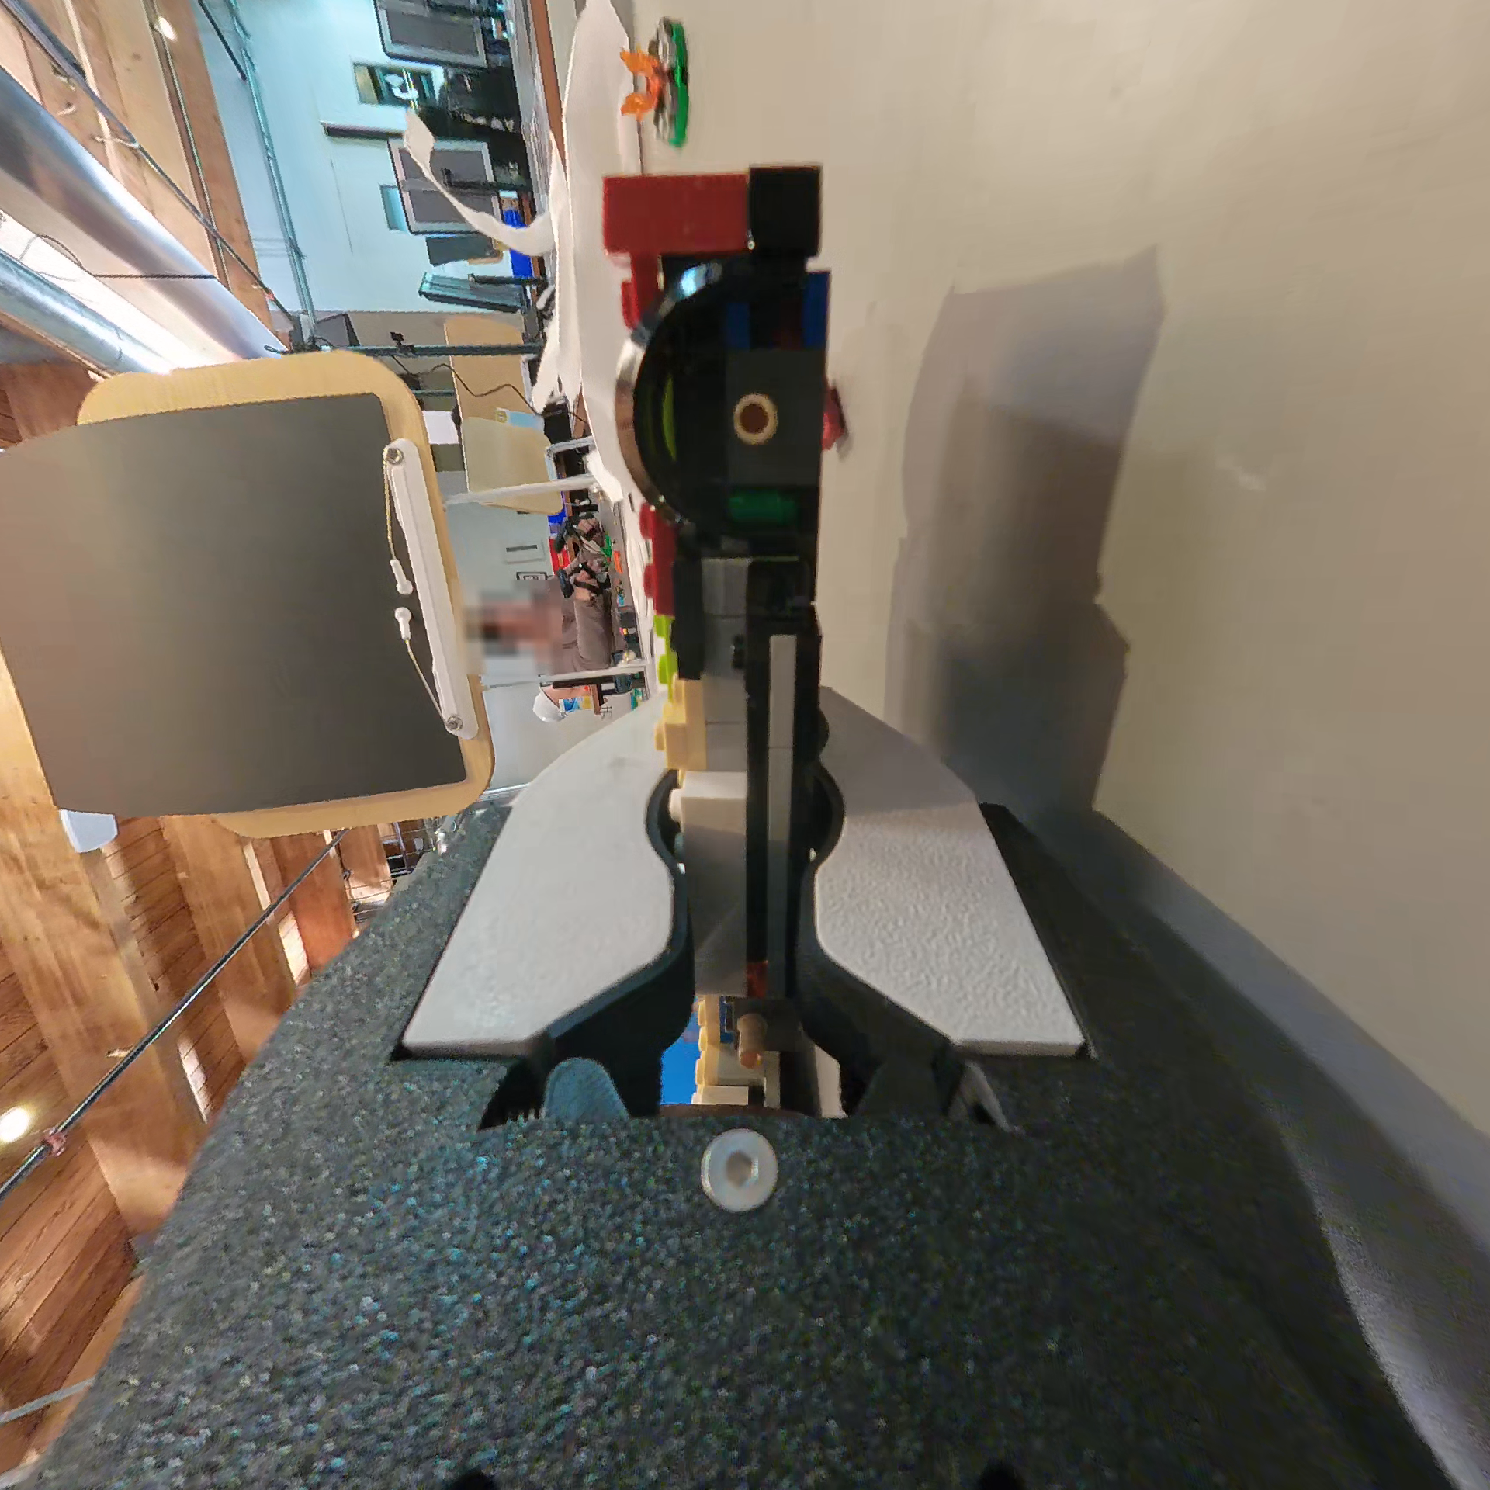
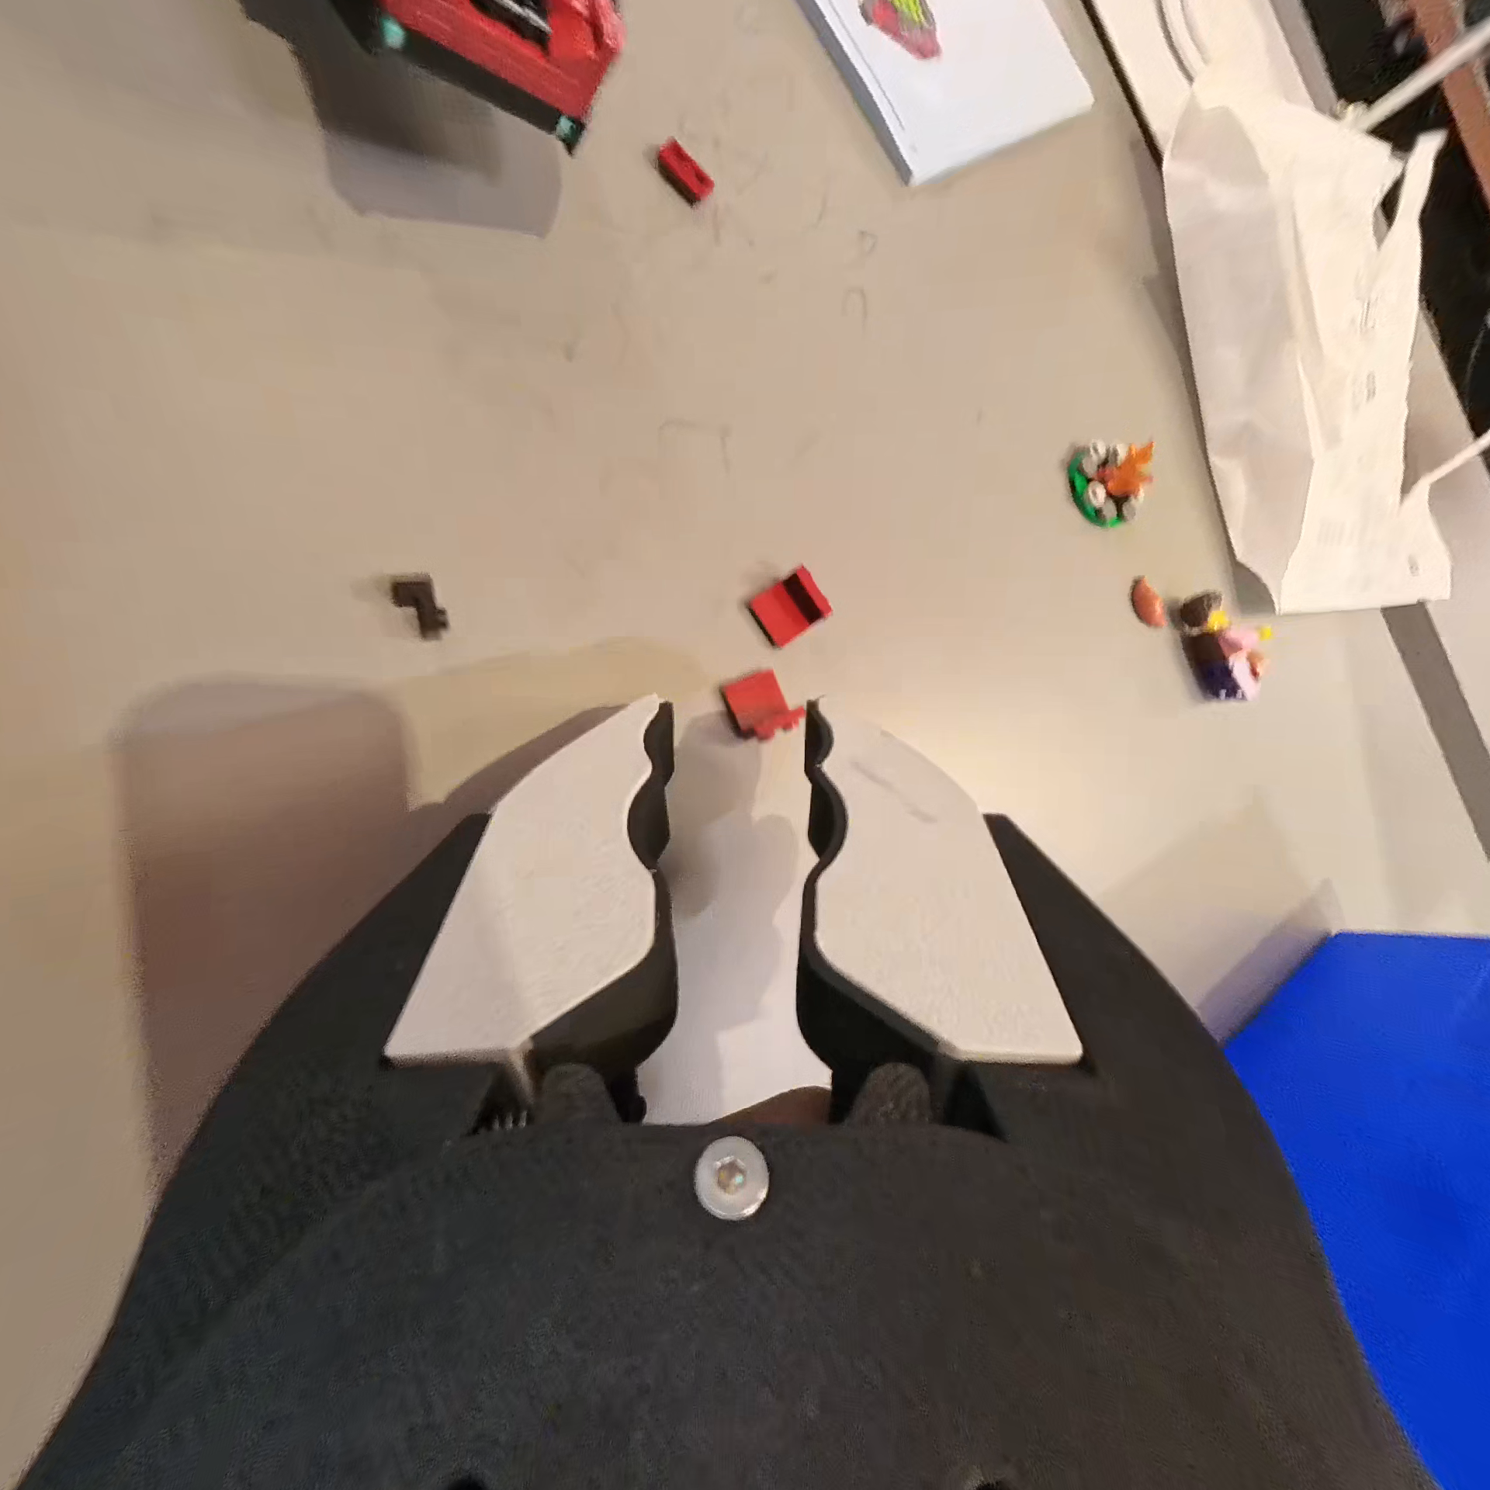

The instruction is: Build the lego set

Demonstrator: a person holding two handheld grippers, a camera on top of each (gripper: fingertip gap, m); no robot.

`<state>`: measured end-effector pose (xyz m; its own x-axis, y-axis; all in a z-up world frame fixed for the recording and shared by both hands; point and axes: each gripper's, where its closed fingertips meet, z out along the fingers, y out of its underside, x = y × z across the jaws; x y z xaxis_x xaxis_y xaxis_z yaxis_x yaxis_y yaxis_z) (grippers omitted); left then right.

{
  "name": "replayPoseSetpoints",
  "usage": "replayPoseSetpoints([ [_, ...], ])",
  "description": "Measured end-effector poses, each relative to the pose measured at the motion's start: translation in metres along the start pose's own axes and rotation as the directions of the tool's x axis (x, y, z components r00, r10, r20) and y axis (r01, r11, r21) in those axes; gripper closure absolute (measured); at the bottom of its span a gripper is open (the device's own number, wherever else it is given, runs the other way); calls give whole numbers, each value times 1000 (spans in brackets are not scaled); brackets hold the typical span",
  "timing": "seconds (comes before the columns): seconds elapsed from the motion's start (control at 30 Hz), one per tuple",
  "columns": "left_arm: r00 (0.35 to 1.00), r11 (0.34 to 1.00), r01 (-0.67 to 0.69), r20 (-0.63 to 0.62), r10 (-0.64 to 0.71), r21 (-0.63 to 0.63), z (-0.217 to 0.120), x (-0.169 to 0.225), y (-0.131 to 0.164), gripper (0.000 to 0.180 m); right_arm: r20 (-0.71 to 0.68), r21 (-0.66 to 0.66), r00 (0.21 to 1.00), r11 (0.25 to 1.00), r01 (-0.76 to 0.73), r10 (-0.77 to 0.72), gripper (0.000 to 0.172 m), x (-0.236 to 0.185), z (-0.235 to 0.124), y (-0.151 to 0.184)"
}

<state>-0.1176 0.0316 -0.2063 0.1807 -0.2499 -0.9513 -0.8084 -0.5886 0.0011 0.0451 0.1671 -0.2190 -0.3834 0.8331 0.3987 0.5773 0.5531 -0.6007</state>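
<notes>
My left gripper [image 1: 746,774] is shut on a toy brick build [image 1: 774,419] of black, white, red, blue and tan bricks with a round dark lens-like part. It holds the build out ahead, close beside the beige table [image 1: 1209,161]. My right gripper [image 2: 738,713] is open and hangs over the table. A small red brick piece [image 2: 754,700] lies on the table just ahead of its tips, nearer the right fingertip [image 2: 814,717], and is not gripped. A second red piece [image 2: 788,605] lies a little farther on.
On the table in the right wrist view lie a small black piece [image 2: 419,603], a small red brick [image 2: 684,169], a booklet [image 2: 959,72], a white paper bag [image 2: 1290,363], a green campfire piece [image 2: 1113,484], a minifigure [image 2: 1221,645] and a blue sheet [image 2: 1387,1129]. A red and black build [image 2: 500,48] shows at the top left.
</notes>
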Motion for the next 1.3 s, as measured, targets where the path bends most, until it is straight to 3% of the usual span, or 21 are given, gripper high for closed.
replayPoseSetpoints([
  [0.13, 1000, 998, 11, 0, -11, -65, 2, -5, 25, 156, 25, 56, 995, 994, 98, -100, 141, -4, 19, -37],
  [0.33, 1000, 991, 31, 7, -30, -130, 3, -5, 47, 155, 144, 112, 960, 968, 225, -240, 145, -7, 77, -97],
  [0.47, 999, 989, 52, -2, -53, -135, 2, -3, 50, 156, 315, 101, 919, 971, 217, -238, 145, -11, 105, -109],
  [0.6, 997, 989, 73, -12, -75, -126, 2, -3, 51, 156, 390, 88, 900, 981, 175, -196, 147, -13, 117, -110],
  [0.8, 994, 989, 95, -43, -100, -109, 0, 1, 47, 155, 368, 100, 896, 969, 226, -247, 164, -15, 114, -108],
  [0.93, 992, 989, 105, -58, -112, -104, 1, 6, 45, 155, 222, 298, 900, 905, 303, -375, 163, -17, 88, -126],
  [1.07, 990, 988, 115, -67, -123, -107, 3, 10, 45, 155, 147, 450, 909, 845, 289, -389, 153, -20, 56, -135],
  [1.3, 988, 987, 116, -90, -127, -113, 7, 16, 49, 155, 192, 374, 919, 891, 256, -344, 146, -18, 61, -113],
])
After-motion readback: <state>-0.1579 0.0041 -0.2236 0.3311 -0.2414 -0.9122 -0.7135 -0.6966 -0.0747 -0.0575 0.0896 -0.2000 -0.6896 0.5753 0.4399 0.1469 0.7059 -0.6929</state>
